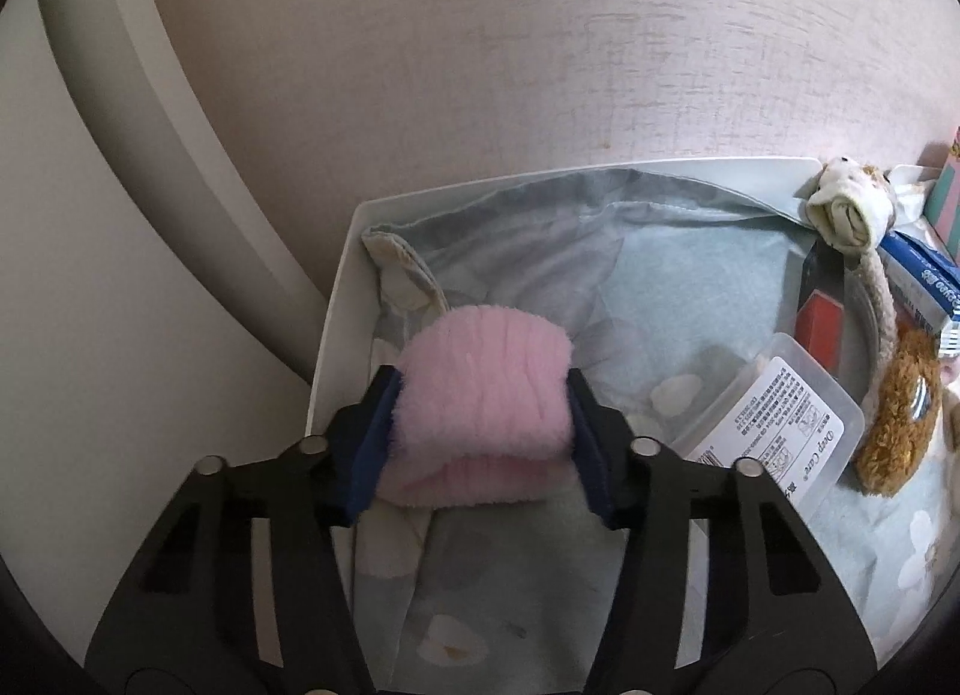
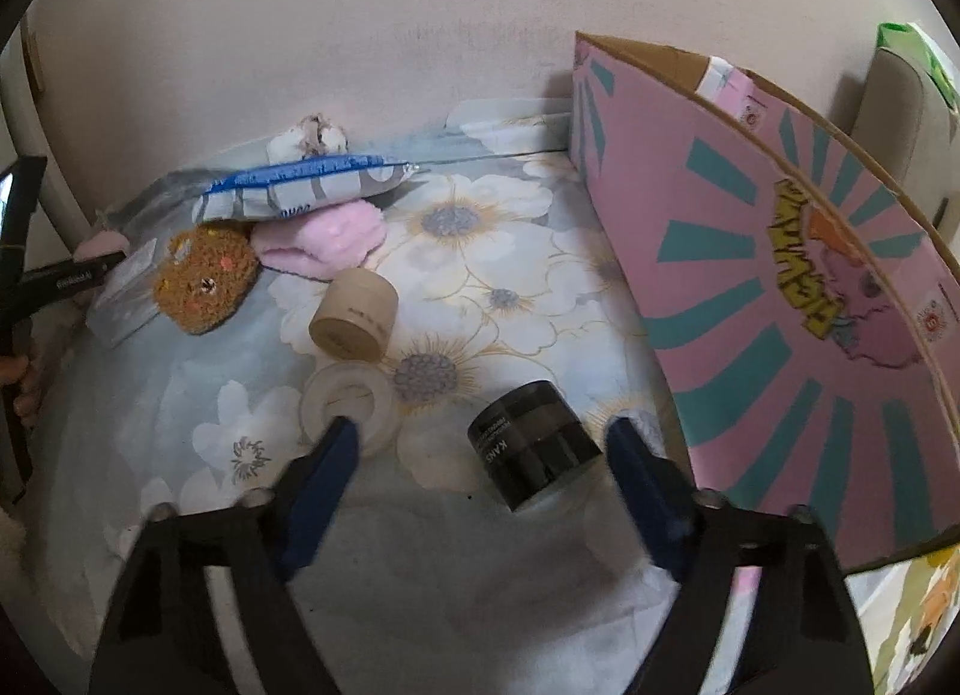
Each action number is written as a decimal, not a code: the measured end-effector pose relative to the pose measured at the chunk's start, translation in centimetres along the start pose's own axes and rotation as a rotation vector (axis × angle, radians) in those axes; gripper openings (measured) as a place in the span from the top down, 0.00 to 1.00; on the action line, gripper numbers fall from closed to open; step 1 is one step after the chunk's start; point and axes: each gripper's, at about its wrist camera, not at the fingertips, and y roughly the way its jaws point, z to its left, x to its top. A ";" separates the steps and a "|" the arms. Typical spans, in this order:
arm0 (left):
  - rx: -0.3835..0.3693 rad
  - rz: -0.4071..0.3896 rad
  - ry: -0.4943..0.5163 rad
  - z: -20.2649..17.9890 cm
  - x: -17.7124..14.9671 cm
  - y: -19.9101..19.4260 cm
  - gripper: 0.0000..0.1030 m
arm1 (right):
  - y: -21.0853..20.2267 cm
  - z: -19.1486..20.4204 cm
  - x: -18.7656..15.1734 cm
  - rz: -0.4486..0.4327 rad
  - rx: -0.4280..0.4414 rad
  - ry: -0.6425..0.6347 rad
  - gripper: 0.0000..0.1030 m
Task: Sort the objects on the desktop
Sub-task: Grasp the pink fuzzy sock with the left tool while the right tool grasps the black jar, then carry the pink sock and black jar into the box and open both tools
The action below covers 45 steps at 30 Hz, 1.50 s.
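Note:
My left gripper [image 1: 480, 395] is shut on a folded pink fuzzy cloth [image 1: 480, 383] and holds it above the white tray [image 1: 336, 347] lined with grey-blue fabric. My right gripper [image 2: 480, 443] is open and empty over the floral cloth, with a black jar [image 2: 534, 449] lying on its side between its fingers, nearer the right one. A clear jar [image 2: 348, 401] touches the left fingertip. A tan jar [image 2: 354, 323] lies further back. A second pink fuzzy item [image 2: 324, 245], a brown plush [image 2: 204, 287] and a blue-white packet [image 2: 300, 191] lie at the back left.
A tall pink cardboard box [image 2: 780, 287] stands close on the right. In the left wrist view a clear plastic box [image 1: 774, 425], a red-black item [image 1: 819, 323], a brown plush [image 1: 900, 413] and a beige plush headband [image 1: 840, 209] lie right of the tray. A wall rises behind.

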 end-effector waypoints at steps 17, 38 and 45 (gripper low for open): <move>-0.025 -0.083 -0.053 -0.6 -0.5 -5.5 0.79 | 0.1 -0.5 0.8 -0.010 0.004 -0.024 0.59; -0.203 -0.167 -0.079 -5.6 6.8 -15.2 0.79 | -8.9 -4.7 7.2 -0.085 0.142 -0.032 0.59; -0.338 -0.189 -0.024 -13.3 9.0 -16.9 0.79 | -10.3 -8.7 8.9 -0.059 0.148 -0.063 0.59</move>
